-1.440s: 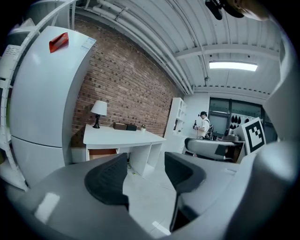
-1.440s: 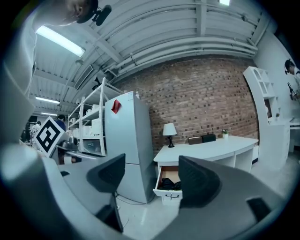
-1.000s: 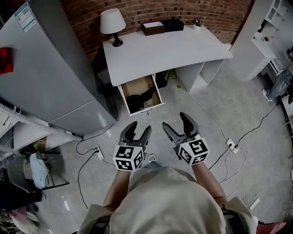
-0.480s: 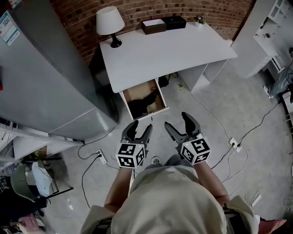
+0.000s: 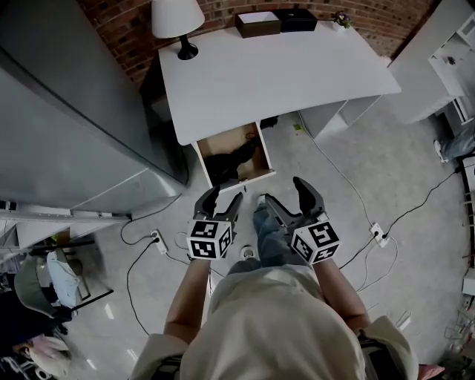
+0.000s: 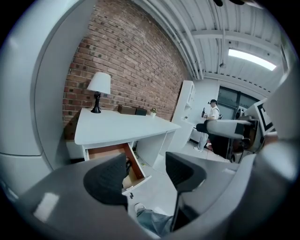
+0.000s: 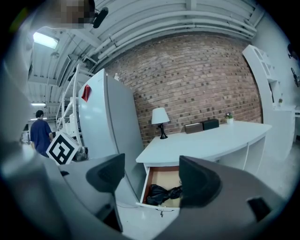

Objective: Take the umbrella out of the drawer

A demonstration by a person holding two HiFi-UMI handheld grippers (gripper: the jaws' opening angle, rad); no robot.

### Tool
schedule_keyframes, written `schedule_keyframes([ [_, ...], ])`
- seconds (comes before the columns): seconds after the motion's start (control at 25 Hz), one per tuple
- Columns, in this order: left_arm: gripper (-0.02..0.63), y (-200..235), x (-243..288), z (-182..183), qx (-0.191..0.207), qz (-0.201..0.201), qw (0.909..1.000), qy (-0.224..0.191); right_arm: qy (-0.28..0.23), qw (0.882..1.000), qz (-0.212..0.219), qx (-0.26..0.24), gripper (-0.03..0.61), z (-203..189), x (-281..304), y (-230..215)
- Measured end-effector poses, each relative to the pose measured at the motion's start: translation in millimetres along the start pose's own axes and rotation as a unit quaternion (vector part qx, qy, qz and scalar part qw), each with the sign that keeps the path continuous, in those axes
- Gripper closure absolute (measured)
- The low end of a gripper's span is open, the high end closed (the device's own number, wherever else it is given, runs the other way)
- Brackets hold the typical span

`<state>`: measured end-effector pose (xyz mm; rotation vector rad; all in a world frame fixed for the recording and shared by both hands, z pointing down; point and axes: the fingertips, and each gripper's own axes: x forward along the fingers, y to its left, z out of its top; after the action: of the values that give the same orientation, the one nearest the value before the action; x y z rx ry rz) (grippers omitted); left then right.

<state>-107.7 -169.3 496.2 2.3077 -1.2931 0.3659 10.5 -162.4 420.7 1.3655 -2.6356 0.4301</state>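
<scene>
Umbrella [image 5: 231,158]: black, folded, lying in the open drawer [image 5: 254,177] under the white desk [image 5: 267,70], upper centre of the head view. Its long axis ran across the drawer, lower left to upper right; which end was the handle could not be told. Left gripper [image 5: 223,196] and right gripper [image 5: 286,192]: both just below the drawer front, pointing toward it, jaws apart with nothing between them. Each carried a cube of black-and-white square markers. Fridge [image 5: 67,119], left of frame: a red label showed in the right gripper view, its print too small to read. Lamp [image 5: 178,18] and two dark boxes [image 5: 276,21] stood along the desk's far edge.
</scene>
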Motion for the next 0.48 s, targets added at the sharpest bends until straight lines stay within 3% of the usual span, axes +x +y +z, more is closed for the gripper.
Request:
schedule_keyframes([
  [0.48,0.334,51.3,131.8,-19.6,-0.004,0.023,0.9967,0.078,0.052,0.998,0.042,-0.011,0.230,-21.0,98.9,-87.1],
])
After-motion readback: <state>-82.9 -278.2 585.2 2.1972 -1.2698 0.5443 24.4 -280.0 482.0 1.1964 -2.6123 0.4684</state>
